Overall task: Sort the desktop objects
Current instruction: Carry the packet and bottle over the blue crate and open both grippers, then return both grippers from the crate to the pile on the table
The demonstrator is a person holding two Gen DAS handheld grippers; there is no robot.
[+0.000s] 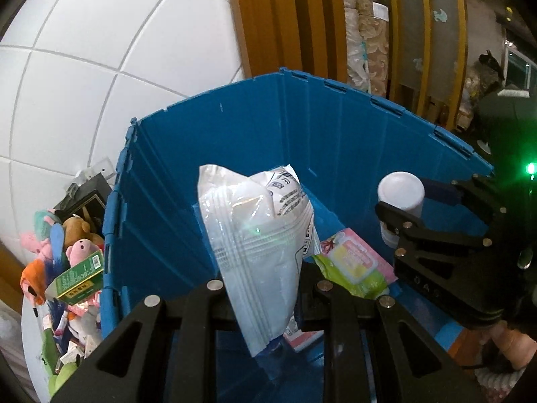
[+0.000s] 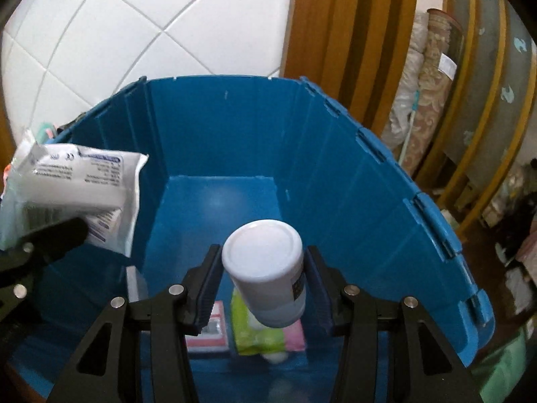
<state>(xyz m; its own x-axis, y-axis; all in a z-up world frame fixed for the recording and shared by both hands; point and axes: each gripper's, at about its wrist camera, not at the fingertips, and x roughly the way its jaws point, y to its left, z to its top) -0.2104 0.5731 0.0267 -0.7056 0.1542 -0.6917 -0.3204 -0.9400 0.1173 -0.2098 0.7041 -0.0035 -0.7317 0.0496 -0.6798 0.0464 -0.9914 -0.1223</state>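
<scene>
Up and left of my left claw (image 1: 265, 288): white tiled wall (image 1: 100, 50). Straight above it: wooden panels (image 1: 268, 16). Up and right of it I see rolled patterned fabrics (image 1: 365, 33) standing upright, then a grey panel (image 1: 439, 43) with pale blue motifs. From my right claw (image 2: 263, 255), wall upper left, wood above and right, rolls far right.

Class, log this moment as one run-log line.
left gripper: holds white pouch | right gripper: holds white bottle | both over blue bin
</scene>
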